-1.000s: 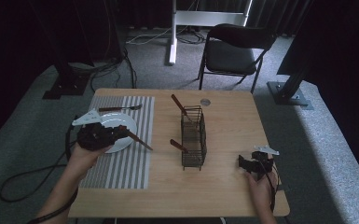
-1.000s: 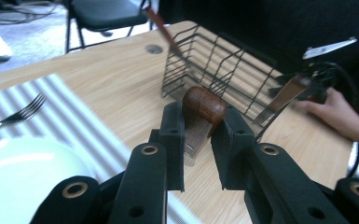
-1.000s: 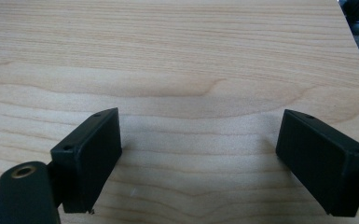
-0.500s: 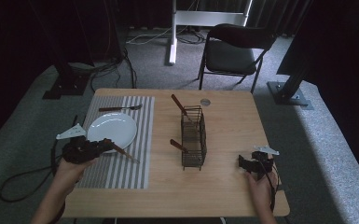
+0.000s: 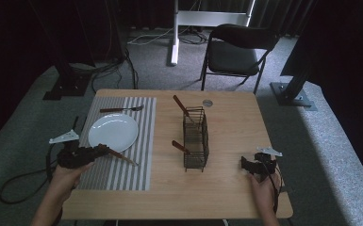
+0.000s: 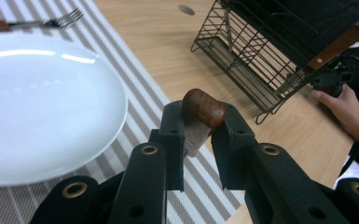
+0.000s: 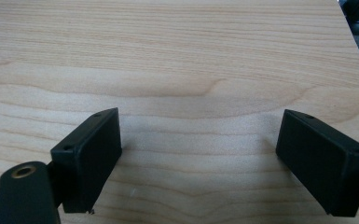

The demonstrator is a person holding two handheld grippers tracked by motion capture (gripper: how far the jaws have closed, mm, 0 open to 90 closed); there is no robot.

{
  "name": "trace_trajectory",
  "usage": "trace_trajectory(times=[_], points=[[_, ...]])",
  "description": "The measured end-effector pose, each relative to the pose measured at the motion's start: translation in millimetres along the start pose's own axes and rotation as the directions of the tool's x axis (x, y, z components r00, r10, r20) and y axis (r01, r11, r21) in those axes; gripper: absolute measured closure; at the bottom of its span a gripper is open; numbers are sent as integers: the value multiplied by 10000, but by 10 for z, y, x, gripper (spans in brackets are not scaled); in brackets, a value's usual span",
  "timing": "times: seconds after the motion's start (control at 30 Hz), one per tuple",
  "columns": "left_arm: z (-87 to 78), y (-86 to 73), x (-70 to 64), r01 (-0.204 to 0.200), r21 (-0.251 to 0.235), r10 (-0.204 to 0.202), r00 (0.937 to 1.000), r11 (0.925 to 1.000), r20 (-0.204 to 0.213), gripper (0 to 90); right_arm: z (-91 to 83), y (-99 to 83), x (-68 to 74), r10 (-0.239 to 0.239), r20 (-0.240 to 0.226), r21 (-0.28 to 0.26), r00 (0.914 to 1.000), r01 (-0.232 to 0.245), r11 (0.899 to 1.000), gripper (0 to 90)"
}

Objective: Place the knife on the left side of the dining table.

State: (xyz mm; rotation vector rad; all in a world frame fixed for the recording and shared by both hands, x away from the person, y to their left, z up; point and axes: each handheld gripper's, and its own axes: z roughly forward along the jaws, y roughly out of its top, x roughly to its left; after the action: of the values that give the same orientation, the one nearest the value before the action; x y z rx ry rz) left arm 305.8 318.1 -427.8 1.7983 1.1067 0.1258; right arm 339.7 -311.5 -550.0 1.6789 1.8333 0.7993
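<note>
**Knife in the left claw, ready to set beside the plate**

Your left claw is clamped on the wooden handle of a knife, and the blade reaches out over the striped placemat just beside the near right edge of the white plate. In the left gripper view the rounded brown butt of the handle pokes up between the jaws. Whether the blade tip already touches the mat is hard to tell.

A fork lies on the mat beyond the plate. The wire basket stands mid-worktop with two more wooden-handled pieces poking out of it. Your right claw rests spread wide and empty on bare wood near the right front corner of the worktop, well apart from the basket.

This looks like the placing step of laying out cutlery. Next, you probably need to lower the knife flat onto the mat, parallel to the plate's side and clear of its rim, then release and lift straight off so the handle does not roll.
</note>
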Motion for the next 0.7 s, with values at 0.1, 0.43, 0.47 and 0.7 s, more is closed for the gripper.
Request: trace_trajectory(times=[0.1,0.43,0.47,0.7], points=[[-21,-50,63,337,127,-333,9992,9994,-238,788,0,0,0,2,3,0,10000,-2,10000,134],[-55,-236,220,1076,-75,-1079,9913,9942,-751,729,0,0,0,0,2,0,10000,0,10000,133],[-51,-257,238,1126,-66,-1128,9893,9936,-923,713,0,0,0,0,3,0,10000,0,10000,134],[-19,-385,368,1911,-389,-1947,9714,9808,-1360,653,0,0,0,2,0,-2,10000,-2,10000,134]])
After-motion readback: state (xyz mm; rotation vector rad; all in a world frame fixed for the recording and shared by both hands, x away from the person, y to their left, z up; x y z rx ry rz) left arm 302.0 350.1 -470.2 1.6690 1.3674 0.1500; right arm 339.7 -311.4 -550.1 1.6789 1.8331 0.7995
